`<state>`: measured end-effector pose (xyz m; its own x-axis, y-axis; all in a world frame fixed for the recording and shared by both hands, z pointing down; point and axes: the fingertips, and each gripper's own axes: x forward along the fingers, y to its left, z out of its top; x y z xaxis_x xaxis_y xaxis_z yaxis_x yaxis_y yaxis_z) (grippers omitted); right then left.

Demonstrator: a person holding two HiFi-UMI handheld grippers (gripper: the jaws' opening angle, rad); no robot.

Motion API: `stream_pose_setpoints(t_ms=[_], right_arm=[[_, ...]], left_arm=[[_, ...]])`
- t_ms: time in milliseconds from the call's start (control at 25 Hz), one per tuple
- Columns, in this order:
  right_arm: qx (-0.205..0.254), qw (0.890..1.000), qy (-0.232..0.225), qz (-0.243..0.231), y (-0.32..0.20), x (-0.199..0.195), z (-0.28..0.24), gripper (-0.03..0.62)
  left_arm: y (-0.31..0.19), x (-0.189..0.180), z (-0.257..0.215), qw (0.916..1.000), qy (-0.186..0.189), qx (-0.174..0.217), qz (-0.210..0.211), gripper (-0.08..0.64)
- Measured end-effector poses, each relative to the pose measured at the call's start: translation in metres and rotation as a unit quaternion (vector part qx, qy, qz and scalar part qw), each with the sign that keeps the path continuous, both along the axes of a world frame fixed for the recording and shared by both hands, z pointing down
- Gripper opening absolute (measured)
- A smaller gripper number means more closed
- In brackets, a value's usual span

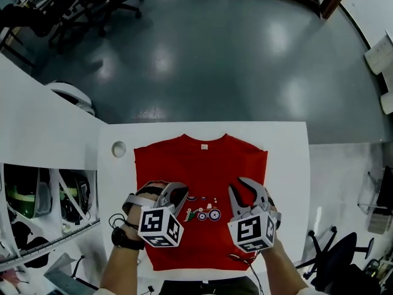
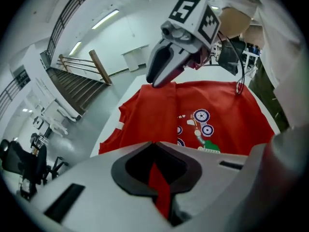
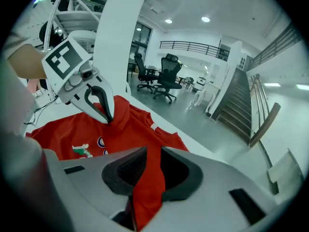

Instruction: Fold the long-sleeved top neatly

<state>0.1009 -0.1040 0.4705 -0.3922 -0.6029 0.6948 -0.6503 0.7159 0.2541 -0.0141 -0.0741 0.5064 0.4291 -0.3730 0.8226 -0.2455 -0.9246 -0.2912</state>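
The red long-sleeved top point(image 1: 202, 161) lies flat on the white table point(image 1: 288, 158), neck label at the far end, a small wheeled print point(image 1: 207, 214) on its front. My left gripper point(image 1: 178, 196) hovers over its left half, shut on a pinch of red cloth point(image 2: 159, 190). My right gripper point(image 1: 241, 189) hovers over the right half, its jaws closed on a thicker fold of the red cloth point(image 3: 145, 187). From the left gripper view the right gripper point(image 2: 161, 81) lifts a ridge of fabric. The right gripper view shows the left gripper point(image 3: 107, 115) doing the same.
A round white disc point(image 1: 118, 149) sits at the table's far left corner. A shelf unit point(image 1: 43, 195) stands to the left and black cables point(image 1: 116, 221) lie near my left wrist. Office chairs point(image 1: 92, 5) stand on the grey floor beyond the table.
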Motion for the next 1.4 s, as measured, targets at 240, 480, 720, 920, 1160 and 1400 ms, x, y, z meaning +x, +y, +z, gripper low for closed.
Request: stream_pose_setpoints(t_ms=[240,480,720,920,1160,1400], right_arm=[[-0.006,1.000,-0.003,-0.007,-0.001,0.006,0.001,0.101],[0.003,1.000,-0.005,-0.029,-0.010,-0.015,-0.010,0.101],[0.009,0.998,-0.008,-0.055,-0.025,-0.049,-0.014,0.101],[0.008,0.996,-0.014,-0.089,-0.036,-0.088,-0.018,0.109],[0.005,0.990,-0.017,-0.140,-0.042,-0.149,-0.019,0.114],[-0.008,0.984,-0.018,-0.178,-0.047,-0.209,-0.010,0.112]], left_arm=[[-0.006,0.001,-0.013,0.9982,0.038,0.004,-0.047,0.105],[-0.021,-0.035,-0.045,0.9812,0.122,0.006,-0.150,0.120],[-0.021,-0.100,-0.040,0.9533,0.146,-0.009,-0.264,0.121],[-0.008,-0.143,-0.021,0.9288,0.144,-0.039,-0.339,0.121],[0.008,-0.181,-0.006,0.9147,0.129,-0.052,-0.380,0.121],[0.018,-0.225,0.001,0.8975,0.134,-0.054,-0.417,0.121]])
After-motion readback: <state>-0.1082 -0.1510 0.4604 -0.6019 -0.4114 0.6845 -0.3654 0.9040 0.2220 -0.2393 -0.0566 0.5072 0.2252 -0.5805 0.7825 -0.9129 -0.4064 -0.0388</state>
